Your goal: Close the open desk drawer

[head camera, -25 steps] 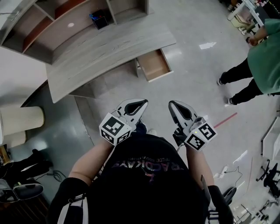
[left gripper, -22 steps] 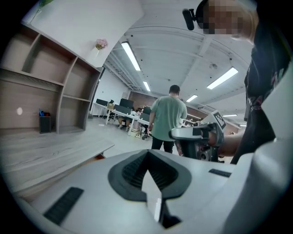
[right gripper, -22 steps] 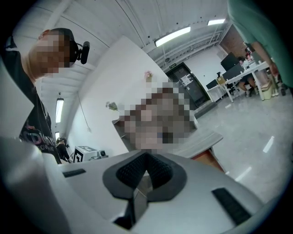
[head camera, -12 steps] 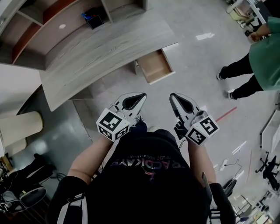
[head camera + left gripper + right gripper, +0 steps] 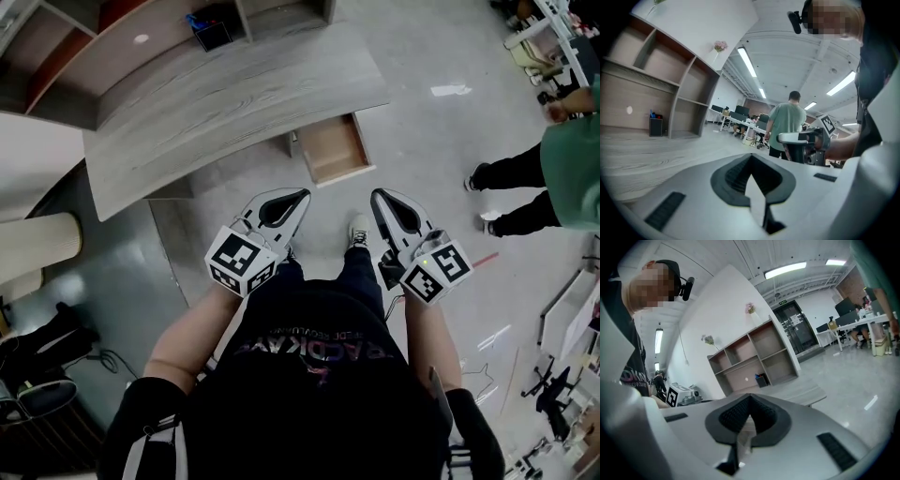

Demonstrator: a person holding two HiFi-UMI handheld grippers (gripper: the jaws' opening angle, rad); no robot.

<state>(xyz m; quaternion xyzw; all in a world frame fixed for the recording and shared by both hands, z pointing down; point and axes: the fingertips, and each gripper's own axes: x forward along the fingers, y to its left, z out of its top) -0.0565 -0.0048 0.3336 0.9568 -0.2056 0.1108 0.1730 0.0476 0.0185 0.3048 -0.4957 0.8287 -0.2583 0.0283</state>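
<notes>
A person in a black shirt [image 5: 314,375] holds the left gripper [image 5: 298,199] and the right gripper [image 5: 382,200] side by side in front of the body. Both have their jaws closed, with nothing between them. Beyond their tips, across a strip of grey floor [image 5: 422,141], the wooden drawer [image 5: 333,148] stands pulled out from under the right end of the curved desk [image 5: 216,103]. Shelves [image 5: 141,23] rise behind the desk. A bystander in green [image 5: 574,173] stands at far right.
</notes>
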